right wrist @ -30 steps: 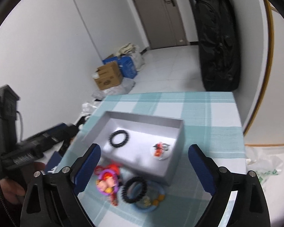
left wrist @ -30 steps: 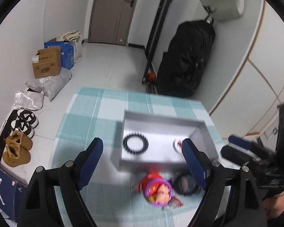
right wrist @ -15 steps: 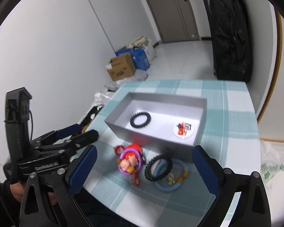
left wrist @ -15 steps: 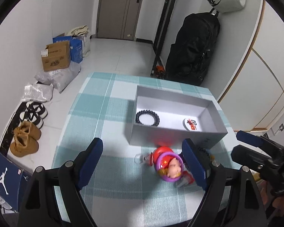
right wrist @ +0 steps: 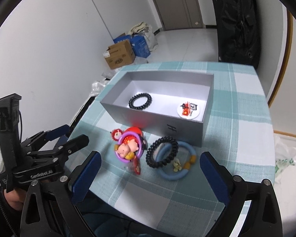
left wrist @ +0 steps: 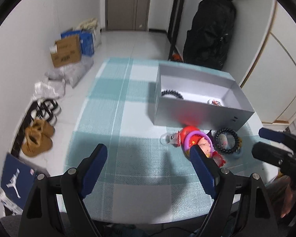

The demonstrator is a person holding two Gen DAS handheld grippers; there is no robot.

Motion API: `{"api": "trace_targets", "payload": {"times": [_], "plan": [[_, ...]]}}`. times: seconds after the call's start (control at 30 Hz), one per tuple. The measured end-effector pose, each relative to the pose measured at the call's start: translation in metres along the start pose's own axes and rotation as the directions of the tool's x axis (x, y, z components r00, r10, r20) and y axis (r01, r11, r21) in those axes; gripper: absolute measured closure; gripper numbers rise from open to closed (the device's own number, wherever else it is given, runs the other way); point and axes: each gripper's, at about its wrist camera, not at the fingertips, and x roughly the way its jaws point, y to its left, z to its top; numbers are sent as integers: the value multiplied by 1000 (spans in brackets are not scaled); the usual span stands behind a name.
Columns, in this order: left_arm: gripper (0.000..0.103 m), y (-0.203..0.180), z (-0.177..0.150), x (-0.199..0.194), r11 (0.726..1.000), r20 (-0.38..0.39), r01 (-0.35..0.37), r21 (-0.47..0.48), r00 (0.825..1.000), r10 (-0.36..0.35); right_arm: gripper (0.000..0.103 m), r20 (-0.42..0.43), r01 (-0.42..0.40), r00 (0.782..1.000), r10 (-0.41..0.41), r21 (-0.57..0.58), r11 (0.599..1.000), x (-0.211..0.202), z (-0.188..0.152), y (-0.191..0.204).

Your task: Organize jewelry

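Note:
An open grey box (right wrist: 148, 119) (left wrist: 197, 116) stands on the checked tablecloth (right wrist: 236, 158). Inside lie a black bead bracelet (right wrist: 140, 101) (left wrist: 171, 94) and a round white badge (right wrist: 189, 108) (left wrist: 214, 102). In front of the box lie a purple ring with a pig and red charm (right wrist: 129, 146) (left wrist: 197, 141), a second black bead bracelet (right wrist: 161, 155) (left wrist: 227, 141) and a blue ring bracelet (right wrist: 177, 169). My right gripper (right wrist: 151, 159) (left wrist: 259, 142) hangs open above these loose pieces. My left gripper (left wrist: 148, 154) (right wrist: 75, 135) is open over bare cloth to their left.
The table's near edge (right wrist: 148, 223) runs just under both grippers. On the floor to the left are cardboard boxes (left wrist: 66, 53), bags and shoes (left wrist: 37, 138). A large black bag (left wrist: 209, 33) leans on the wall behind the table.
Both grippers have drawn back toward the table's near edge, so the box sits farther off in both views and the loose jewellery shows fully. The right jaws widened slightly.

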Motion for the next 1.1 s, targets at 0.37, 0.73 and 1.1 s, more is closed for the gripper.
{"api": "trace_targets", "payload": {"times": [0.37,0.73,1.1], "plan": [[21,-5,5,20,992,-52,118,-51,991,-121,2,-27,0,1000,1,35,999,6,2,-5],[49,-7,9,40,985,-101,156,-71,982,-163,2,-22,-17,1000,19,105,994,9,8,-19],[81,-1,11,45,963,-125,239,-123,959,-254,2,-34,-11,999,14,86,996,13,9,-14]]}}
